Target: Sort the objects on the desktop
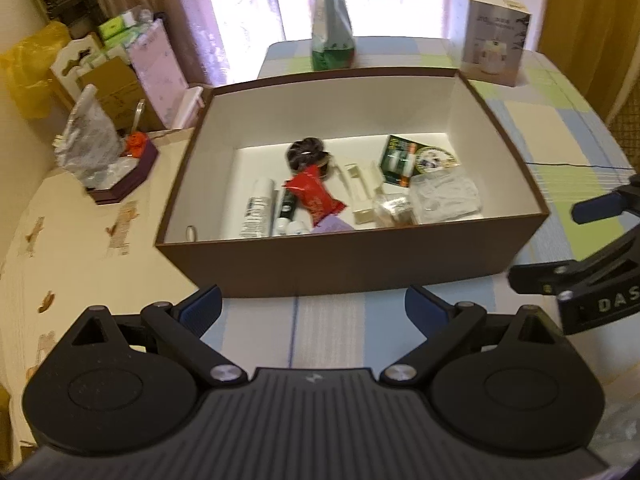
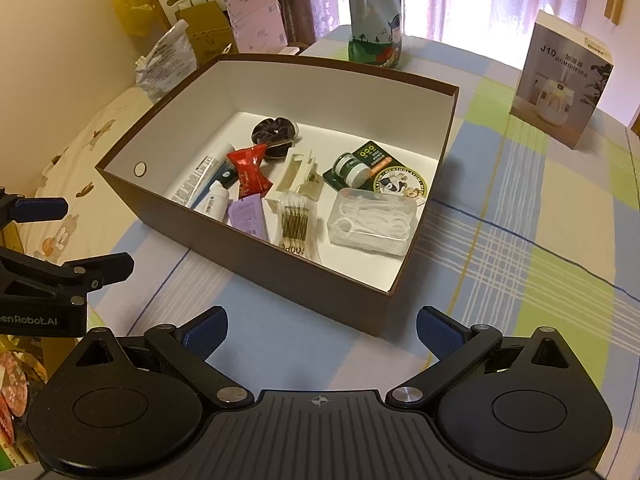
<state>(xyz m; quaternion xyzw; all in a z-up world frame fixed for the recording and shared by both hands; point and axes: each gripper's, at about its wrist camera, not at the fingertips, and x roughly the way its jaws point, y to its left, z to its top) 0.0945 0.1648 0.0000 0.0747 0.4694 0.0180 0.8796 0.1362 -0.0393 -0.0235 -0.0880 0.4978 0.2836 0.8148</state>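
A brown box with white inside stands on the checked tablecloth. It holds several small things: a red packet, a dark scrunchie, a white tube, a cream hair clip, a clear floss-pick case and a green floss card. My left gripper is open and empty, just in front of the box. My right gripper is open and empty, near the box's front corner.
A green and white bottle and a humidifier carton stand behind the box. A small dark box with crumpled plastic sits left. Cartons and bags are piled at the far left.
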